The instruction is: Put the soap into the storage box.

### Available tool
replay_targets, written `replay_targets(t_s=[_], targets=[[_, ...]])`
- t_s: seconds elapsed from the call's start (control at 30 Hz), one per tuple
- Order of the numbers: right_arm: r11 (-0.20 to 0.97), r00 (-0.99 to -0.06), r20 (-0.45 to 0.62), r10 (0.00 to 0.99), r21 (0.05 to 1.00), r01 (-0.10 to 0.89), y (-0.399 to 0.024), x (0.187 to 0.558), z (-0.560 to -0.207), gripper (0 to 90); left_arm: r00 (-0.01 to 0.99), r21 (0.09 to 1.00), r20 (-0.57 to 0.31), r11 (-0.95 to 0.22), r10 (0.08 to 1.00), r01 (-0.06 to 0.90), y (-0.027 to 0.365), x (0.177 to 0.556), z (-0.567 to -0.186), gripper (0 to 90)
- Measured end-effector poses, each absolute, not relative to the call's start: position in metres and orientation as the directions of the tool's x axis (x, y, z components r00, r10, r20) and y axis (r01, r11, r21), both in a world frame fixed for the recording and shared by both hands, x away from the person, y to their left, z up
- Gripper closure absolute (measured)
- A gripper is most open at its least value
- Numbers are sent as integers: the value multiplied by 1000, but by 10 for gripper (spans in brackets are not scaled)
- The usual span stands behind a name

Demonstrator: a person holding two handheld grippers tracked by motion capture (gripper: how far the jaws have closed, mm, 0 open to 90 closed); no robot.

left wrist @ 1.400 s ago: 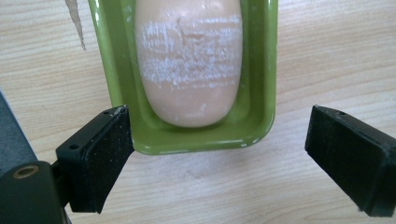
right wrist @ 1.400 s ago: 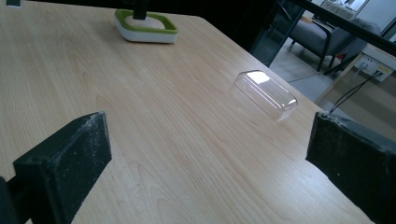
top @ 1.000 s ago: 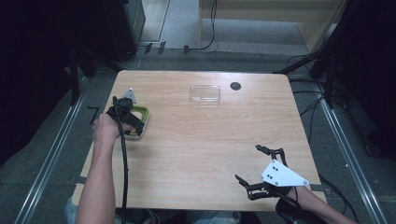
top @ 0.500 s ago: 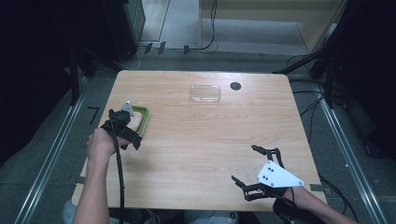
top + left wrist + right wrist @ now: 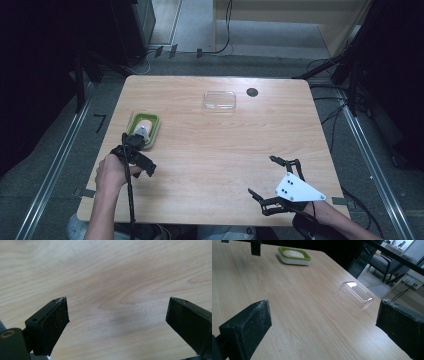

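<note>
Black fingers of the right gripper [image 5: 272,186] are standing wide apart with nothing between them, hovering idle above the worktop [image 5: 215,150] at its near edge. Just short of the green-rimmed container [image 5: 144,129], the left gripper [image 5: 136,155] has just been opening its fingers; bare wood is lying between them. Soap-like white content is sitting inside that container, likely just set down. Farther beyond the fingers, the clear plastic lid [image 5: 219,100] is waiting, probably for covering the container.

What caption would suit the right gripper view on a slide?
Between the right gripper's open black jaws: a wooden table with a green-rimmed dish and a clear plastic lid.
</note>
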State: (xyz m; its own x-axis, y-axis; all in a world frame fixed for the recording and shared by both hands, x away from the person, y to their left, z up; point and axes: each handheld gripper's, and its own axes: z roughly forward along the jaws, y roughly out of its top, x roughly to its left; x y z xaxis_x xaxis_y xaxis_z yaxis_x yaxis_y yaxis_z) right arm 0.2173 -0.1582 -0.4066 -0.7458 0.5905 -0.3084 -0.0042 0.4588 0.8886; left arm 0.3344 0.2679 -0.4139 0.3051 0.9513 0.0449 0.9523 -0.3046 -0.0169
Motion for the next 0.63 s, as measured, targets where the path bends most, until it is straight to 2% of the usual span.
replay_targets(t_s=[0.43,0.63], targets=[[461,-737,-314,598,887,-3,-161,216,-407,0,325,25,23,-325,945,945,264,310,-426,35],[457,-737,-308,602,889,2,-161,216,-407,0,293,118,26,-294,956,949,273,307,-423,35]])
